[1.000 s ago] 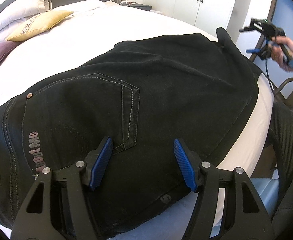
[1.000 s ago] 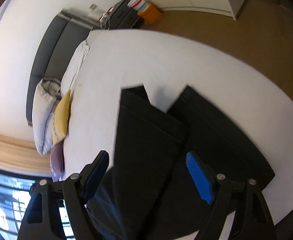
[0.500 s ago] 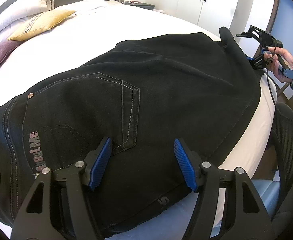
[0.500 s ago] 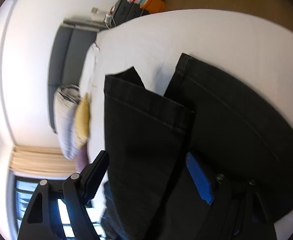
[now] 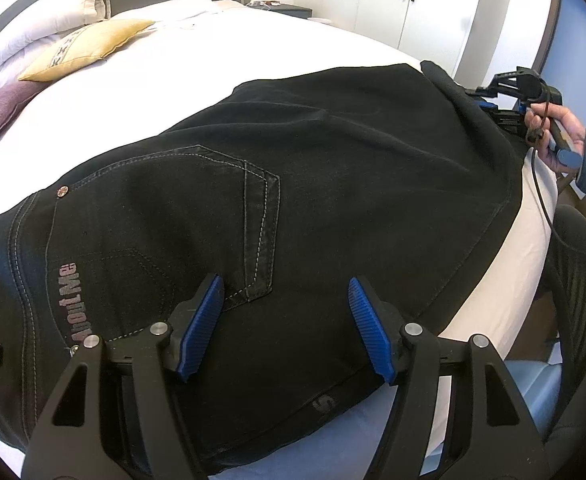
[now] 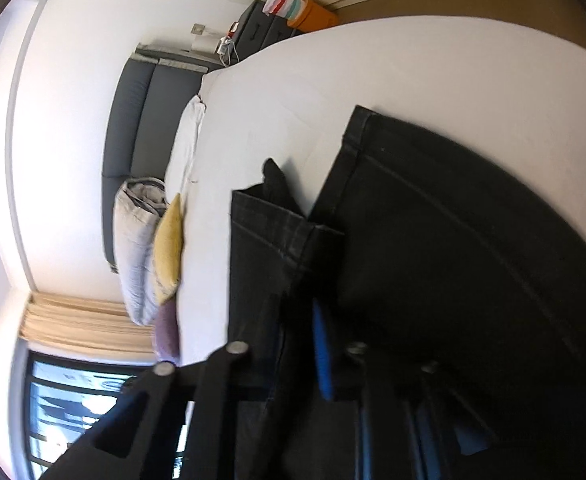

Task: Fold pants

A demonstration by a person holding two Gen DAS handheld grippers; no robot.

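Since a second ago my right gripper (image 6: 293,344) has dropped from above the pants (image 5: 293,208) to the leg ends and drawn its jaws together on a hem; the cloth stands pinched between the blue pads (image 6: 322,354). Nearest me, my left gripper (image 5: 287,328) hovers over the seat of the pants beside the back pocket (image 5: 213,216), jaws spread wide, gripping nothing. The pants lie flat across the near edge of the bed (image 5: 253,40). Beyond the pants, a yellow cushion (image 5: 85,46) and white pillows (image 5: 33,36) rest by the headboard (image 6: 141,128).
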